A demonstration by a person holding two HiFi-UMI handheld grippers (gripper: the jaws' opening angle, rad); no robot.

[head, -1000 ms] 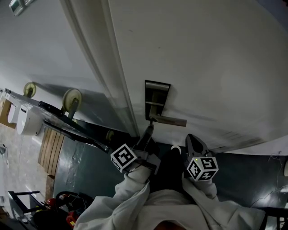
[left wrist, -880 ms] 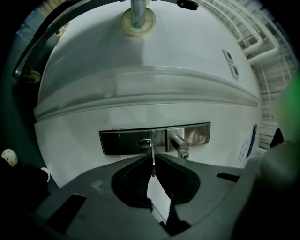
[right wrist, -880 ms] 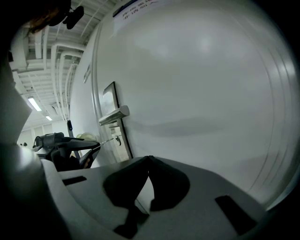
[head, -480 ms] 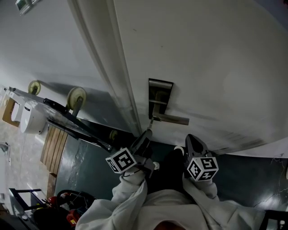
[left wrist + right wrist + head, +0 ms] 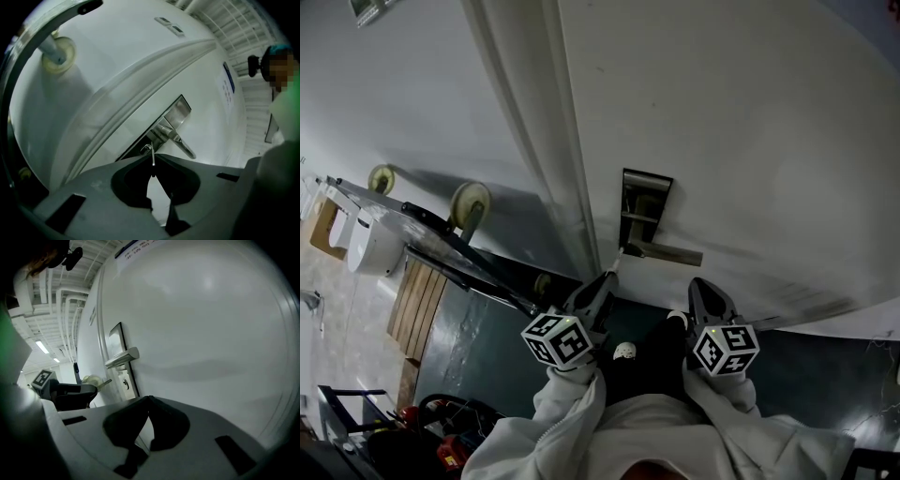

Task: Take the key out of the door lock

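A white door (image 5: 741, 122) carries a metal lock plate (image 5: 645, 202) with a lever handle (image 5: 667, 252). My left gripper (image 5: 605, 278) is shut on the small metal key (image 5: 615, 263), just below the plate. In the left gripper view the key (image 5: 153, 161) stands edge-on between the closed jaws, in front of the keyhole (image 5: 146, 149). In the right gripper view the key (image 5: 104, 382) sticks out of the left gripper (image 5: 89, 391), with a small gap to the keyhole (image 5: 125, 382). My right gripper (image 5: 705, 289) hangs shut and empty to the right, below the handle.
The door frame (image 5: 544, 141) runs left of the lock. A wheeled cart (image 5: 470, 205) leans against the wall at the left, with a wooden pallet (image 5: 408, 309) and a white container (image 5: 370, 246) beyond. The person's shoe (image 5: 624, 352) is on the dark floor.
My left gripper has rolled about its own axis and drawn slightly back from the lock plate, keeping hold of the key. The right gripper has stayed put.
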